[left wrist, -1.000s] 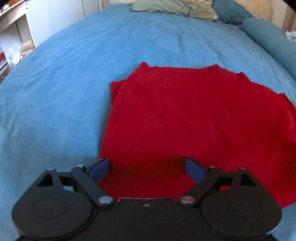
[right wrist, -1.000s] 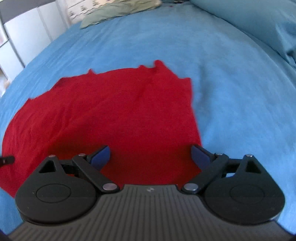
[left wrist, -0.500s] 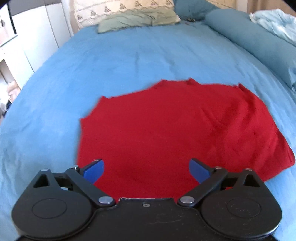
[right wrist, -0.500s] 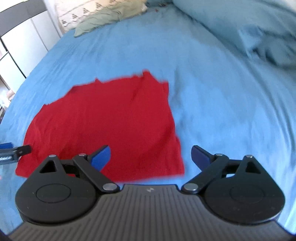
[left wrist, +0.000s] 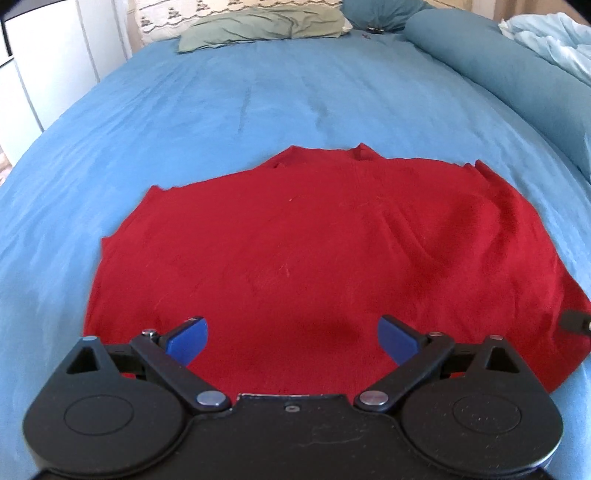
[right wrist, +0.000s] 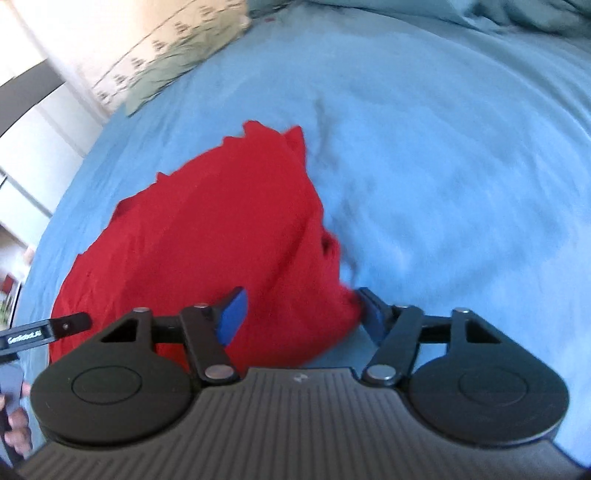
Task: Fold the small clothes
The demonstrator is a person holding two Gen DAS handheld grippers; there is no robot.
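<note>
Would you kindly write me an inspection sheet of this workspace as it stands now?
Surface: blue bedspread, lightly creased.
Job's things: red garment lying spread, right edge bunched.
Clutter: nothing seen.
Grippers: left gripper jaws open above the near hem; right gripper jaws open astride the garment's right corner.
Cables: nothing seen.
Surroundings: green pillow, teal bolster, white cabinet.

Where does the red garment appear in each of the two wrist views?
Left wrist: the red garment fills the centre, spread flat ahead of the open left gripper.
Right wrist: left of centre, its corner between the open right gripper.
Shared landmark: the green pillow at the top.
</note>
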